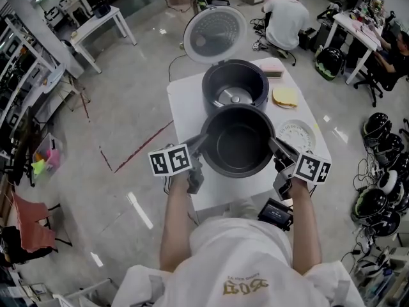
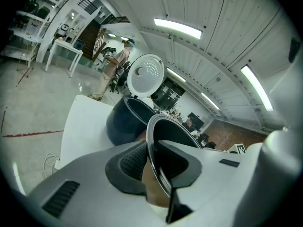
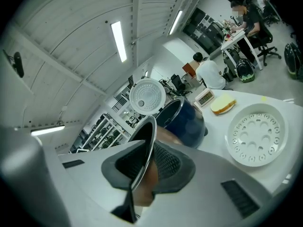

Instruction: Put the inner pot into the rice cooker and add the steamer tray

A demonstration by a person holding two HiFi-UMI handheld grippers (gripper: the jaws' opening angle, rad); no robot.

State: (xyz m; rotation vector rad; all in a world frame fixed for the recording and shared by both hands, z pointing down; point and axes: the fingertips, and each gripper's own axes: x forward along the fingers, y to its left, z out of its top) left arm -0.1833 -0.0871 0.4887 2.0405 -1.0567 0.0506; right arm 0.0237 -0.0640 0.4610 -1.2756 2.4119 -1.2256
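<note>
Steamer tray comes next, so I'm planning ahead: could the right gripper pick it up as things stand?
Probably not yet: the right gripper is shut on the inner pot. The steamer tray lies uncovered.

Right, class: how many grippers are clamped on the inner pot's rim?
2. The left gripper pinches the left side of the inner pot rim; the right gripper pinches the opposite, right side. Neither is hidden.

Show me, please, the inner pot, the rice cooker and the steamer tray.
inner pot (image 1: 238,147): head view, inside bottom.
rice cooker (image 1: 220,75): head view, inner wall.
steamer tray (image 3: 257,134): right gripper view, perforated middle.
</note>
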